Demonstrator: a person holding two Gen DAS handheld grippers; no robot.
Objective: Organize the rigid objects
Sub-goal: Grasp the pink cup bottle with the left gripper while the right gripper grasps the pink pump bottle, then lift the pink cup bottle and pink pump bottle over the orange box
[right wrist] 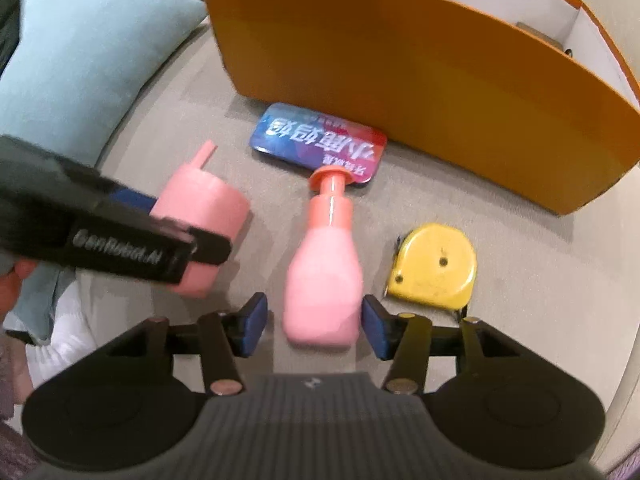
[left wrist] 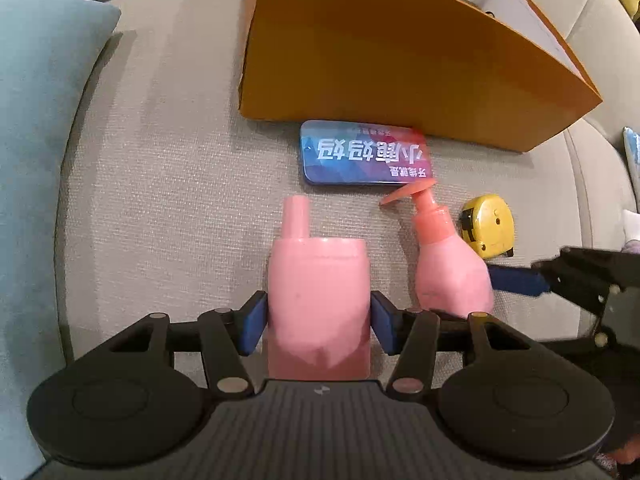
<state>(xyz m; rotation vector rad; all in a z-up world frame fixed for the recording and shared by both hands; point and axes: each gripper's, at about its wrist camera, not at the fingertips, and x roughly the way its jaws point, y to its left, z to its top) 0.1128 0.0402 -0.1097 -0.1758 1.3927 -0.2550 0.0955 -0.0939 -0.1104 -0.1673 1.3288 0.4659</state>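
left gripper [left wrist: 318, 322]: our pads touch both sides of the pink cup [left wrist: 318, 280] lying on the sofa [left wrist: 160, 200] | right gripper [right wrist: 314, 322]: open astride pump bottle [right wrist: 324, 276], pads apart | next: squeeze squarely, lift level toward orange box [right wrist: 400, 72]

A pale pink is shown by the spouted cup [left wrist: 318, 288] and by the pump bottle [right wrist: 324, 276], whose pump head is coral. The tape measure [right wrist: 434, 268] is coloured yellow. The flat tin [right wrist: 320, 144] is patterned in blue and red with white lettering. The box [right wrist: 400, 72] is orange outside, white inside. The cushion [right wrist: 84, 52] is light blue, the sofa [left wrist: 168, 184] beige. Blue pads [left wrist: 254, 322] are carried on the black grippers.
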